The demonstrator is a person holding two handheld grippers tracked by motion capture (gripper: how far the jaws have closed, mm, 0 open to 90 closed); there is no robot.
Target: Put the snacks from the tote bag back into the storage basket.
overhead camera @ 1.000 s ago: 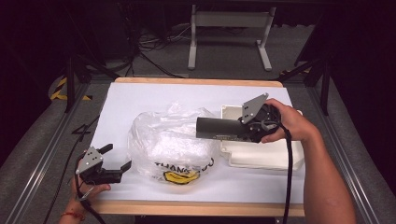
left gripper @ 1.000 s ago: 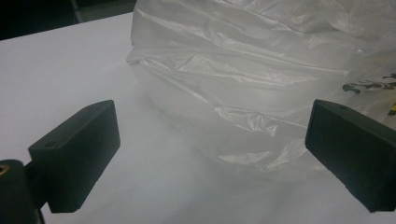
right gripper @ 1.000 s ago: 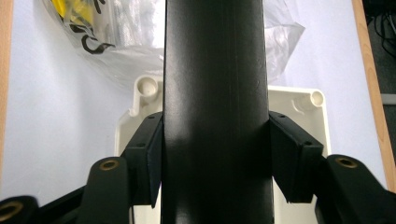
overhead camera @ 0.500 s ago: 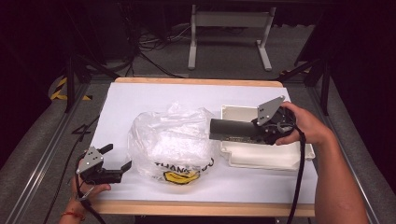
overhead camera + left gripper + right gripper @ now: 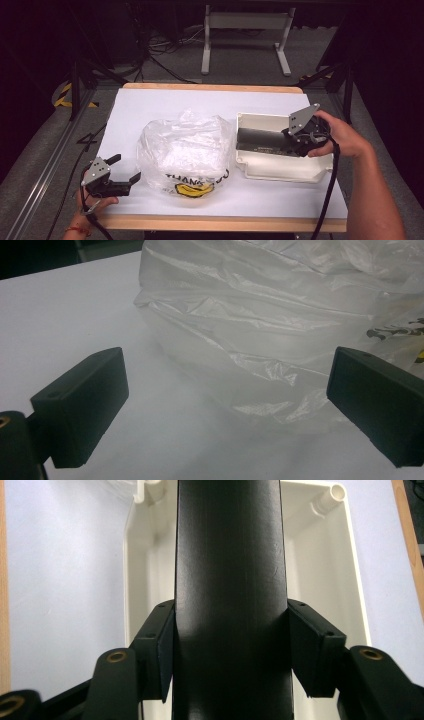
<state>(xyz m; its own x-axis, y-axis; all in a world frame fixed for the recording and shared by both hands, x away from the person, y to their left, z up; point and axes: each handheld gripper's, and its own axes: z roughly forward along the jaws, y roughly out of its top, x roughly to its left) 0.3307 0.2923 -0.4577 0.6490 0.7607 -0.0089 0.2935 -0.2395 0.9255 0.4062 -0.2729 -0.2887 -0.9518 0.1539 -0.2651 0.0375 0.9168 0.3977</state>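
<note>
My right gripper [image 5: 294,141] is shut on a long black block [image 5: 260,140], which it holds level over the white plastic tray [image 5: 280,169] at the table's right. In the right gripper view the black block [image 5: 229,580] runs up the middle between both pads [image 5: 159,650], with the white tray [image 5: 320,565] beneath it. A crumpled clear plastic bag [image 5: 185,150] with yellow and black print lies at the table's centre. My left gripper [image 5: 125,170] rests open near the front left edge, pointing at the bag [image 5: 260,340], apart from it.
The white table [image 5: 165,102] has a wooden front edge [image 5: 220,223]. Bare tabletop lies behind the bag and to its left. Cables trail from both grippers. A metal stand [image 5: 245,35] is on the floor beyond the table.
My right gripper has carried the black block rightward, from above the bag's right side to over the white tray. The left gripper has stayed put.
</note>
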